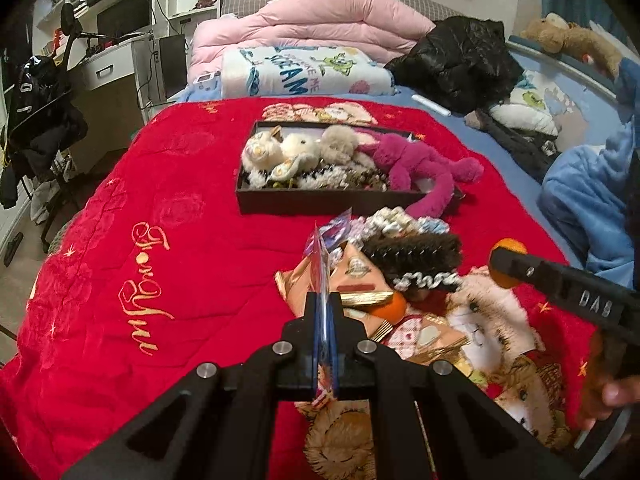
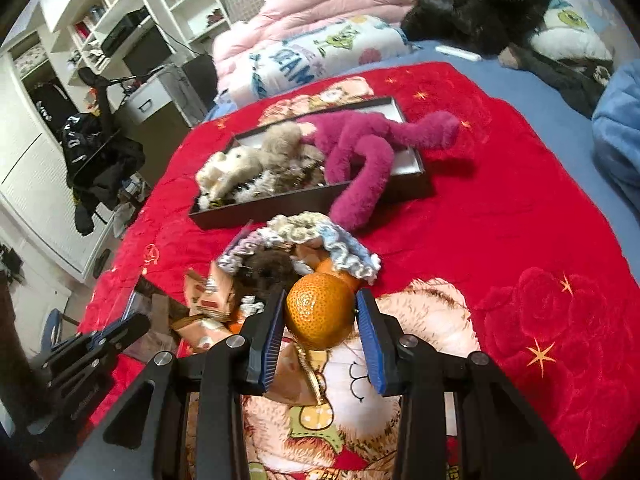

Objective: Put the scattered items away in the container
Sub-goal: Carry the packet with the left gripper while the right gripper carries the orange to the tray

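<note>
From the left wrist, the left gripper (image 1: 323, 300) pinches a thin foil packet (image 1: 320, 264) upright, clear of the pile (image 1: 380, 276), bound for the box (image 1: 320, 200) beyond. From the right wrist, the right gripper (image 2: 320, 308) clasps a mandarin (image 2: 320, 310), lifted likewise.

Left gripper (image 1: 323, 300): cut off by the bottom edge in its own view; in the right wrist view only partly seen at the left edge, dark.
Thin packet (image 1: 322, 256): edge-on between the pads, print unreadable.
Right gripper (image 2: 320, 312): in the left wrist view only one finger shows, rest cut off at the right edge.
Orange (image 1: 507, 249): mostly hidden behind that finger.
Second orange (image 1: 394, 307): half buried under wrappers.
Box (image 1: 320, 200): floor hidden under plush toys.
Hand (image 1: 618, 394): blurred, cropped.
Shelf contents: too small to tell.
</note>
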A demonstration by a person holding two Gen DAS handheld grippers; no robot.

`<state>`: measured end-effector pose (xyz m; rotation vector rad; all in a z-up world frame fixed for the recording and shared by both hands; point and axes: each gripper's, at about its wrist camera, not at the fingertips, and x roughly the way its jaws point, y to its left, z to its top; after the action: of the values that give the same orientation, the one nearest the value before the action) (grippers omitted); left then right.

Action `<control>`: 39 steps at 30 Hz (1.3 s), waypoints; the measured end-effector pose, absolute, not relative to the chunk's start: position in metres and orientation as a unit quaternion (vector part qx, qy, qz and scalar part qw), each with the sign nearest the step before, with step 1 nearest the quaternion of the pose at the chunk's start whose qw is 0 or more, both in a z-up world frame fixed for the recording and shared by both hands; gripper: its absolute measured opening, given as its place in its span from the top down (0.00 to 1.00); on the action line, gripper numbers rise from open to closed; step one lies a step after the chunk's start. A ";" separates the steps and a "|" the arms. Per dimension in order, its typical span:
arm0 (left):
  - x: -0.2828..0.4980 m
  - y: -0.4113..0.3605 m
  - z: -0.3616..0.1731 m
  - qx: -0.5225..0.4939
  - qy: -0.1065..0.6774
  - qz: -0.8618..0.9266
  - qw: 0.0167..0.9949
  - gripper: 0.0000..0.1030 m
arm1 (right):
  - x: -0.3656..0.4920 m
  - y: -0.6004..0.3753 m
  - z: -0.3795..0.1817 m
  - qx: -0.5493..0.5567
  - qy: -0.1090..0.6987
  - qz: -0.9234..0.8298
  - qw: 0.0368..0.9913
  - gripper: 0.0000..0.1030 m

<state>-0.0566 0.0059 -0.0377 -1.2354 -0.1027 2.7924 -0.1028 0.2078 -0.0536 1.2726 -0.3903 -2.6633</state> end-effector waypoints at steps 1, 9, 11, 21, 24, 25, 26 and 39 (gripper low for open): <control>-0.056 0.007 -0.034 -0.399 -0.034 0.915 0.047 0.96 | -0.101 0.205 -0.051 0.423 -0.122 -0.894 0.083 0.65; -0.055 0.009 -0.020 -0.389 -0.042 0.918 0.061 0.96 | -0.088 0.184 -0.028 0.389 -0.083 -0.911 0.114 0.66; -0.056 0.008 -0.016 -0.386 -0.044 0.919 0.063 0.96 | -0.085 0.183 -0.024 0.383 -0.081 -0.913 0.117 0.66; -0.056 0.009 -0.014 -0.389 -0.044 0.918 0.058 0.96 | -0.084 0.180 -0.025 0.387 -0.085 -0.908 0.135 0.66; -0.058 0.009 -0.016 -0.393 -0.050 0.916 0.057 0.96 | -0.083 0.177 -0.024 0.384 -0.080 -0.909 0.139 0.66; -0.059 0.009 -0.016 -0.393 -0.049 0.916 0.056 0.96 | -0.083 0.176 -0.023 0.383 -0.079 -0.910 0.140 0.66; -0.060 0.009 -0.015 -0.393 -0.049 0.917 0.056 0.96 | -0.083 0.176 -0.023 0.383 -0.078 -0.910 0.140 0.66; -0.111 0.012 -0.005 -0.390 -0.050 0.918 0.059 0.96 | -0.113 0.172 -0.012 0.374 -0.074 -0.914 0.140 0.66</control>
<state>-0.1114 0.0122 -0.0054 -1.1803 -0.1502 2.7795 -0.1134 0.1715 -0.0119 1.0794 -0.2133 -2.6411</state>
